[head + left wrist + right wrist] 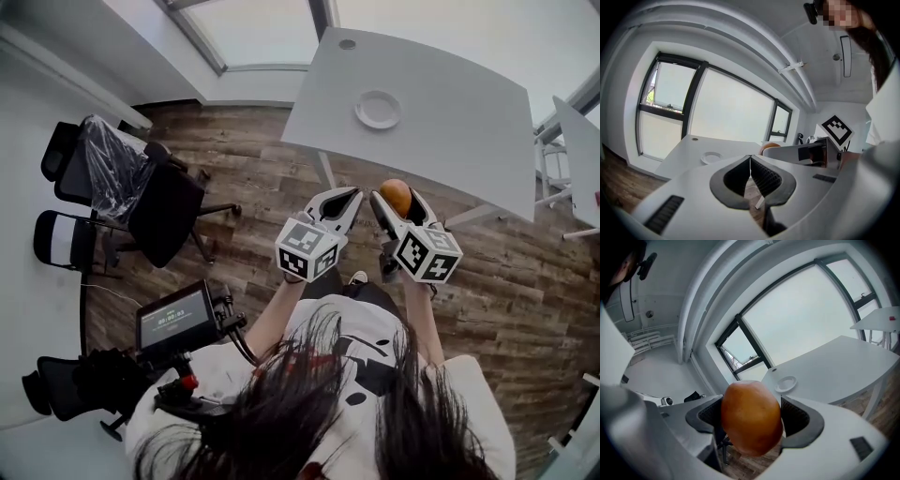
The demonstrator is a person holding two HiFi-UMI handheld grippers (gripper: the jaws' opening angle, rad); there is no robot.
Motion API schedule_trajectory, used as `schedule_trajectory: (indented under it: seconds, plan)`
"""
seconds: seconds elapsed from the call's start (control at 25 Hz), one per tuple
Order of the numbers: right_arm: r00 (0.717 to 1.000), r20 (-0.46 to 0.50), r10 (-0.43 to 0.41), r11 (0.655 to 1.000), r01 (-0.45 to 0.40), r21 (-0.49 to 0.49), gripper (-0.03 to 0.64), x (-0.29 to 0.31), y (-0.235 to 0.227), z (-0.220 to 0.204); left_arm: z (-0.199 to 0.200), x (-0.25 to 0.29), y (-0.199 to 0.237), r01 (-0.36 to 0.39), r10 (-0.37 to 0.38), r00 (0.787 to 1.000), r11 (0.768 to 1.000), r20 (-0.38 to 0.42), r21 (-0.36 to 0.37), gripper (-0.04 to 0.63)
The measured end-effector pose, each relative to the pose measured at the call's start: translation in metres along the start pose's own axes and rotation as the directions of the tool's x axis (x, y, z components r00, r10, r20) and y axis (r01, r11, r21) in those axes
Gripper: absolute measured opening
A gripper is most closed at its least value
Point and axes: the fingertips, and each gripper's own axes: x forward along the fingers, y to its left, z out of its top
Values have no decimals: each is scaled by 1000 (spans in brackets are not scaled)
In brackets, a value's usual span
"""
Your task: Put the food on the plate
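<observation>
An orange-brown bread roll (751,418) sits clamped between the jaws of my right gripper (752,420), which is shut on it; from the head view the roll (396,196) shows at the tip of that gripper (397,208), held over the wooden floor short of the table. My left gripper (345,200) hangs beside it, shut with nothing held; its pads meet in the left gripper view (750,169). A small white plate (378,109) lies bare on the white table (450,122), seen ahead as the plate (786,384) and plate (711,157).
Black office chairs (155,202) stand to the left on the wood floor. A tripod rig with a screen (176,319) is near my left side. A second white table (579,150) stands at the right edge. Large windows (726,110) lie beyond the table.
</observation>
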Motion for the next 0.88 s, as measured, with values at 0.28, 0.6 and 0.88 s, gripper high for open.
schedule_trajectory:
  seconds: [0.28, 0.6, 0.88]
  plan:
    - [1000, -16, -10, 1000, 10, 16, 388, 16, -11, 5, 5, 10, 24, -26, 26, 1000, 999, 2, -39, 6]
    - [999, -6, -48, 998, 48, 31, 388, 52, -39, 28, 17, 57, 52, 17, -18, 1000, 999, -14, -28, 6]
    - [996, 3, -92, 995, 92, 35, 388, 95, -61, 58, 36, 103, 89, 67, -67, 997, 998, -38, 3, 6]
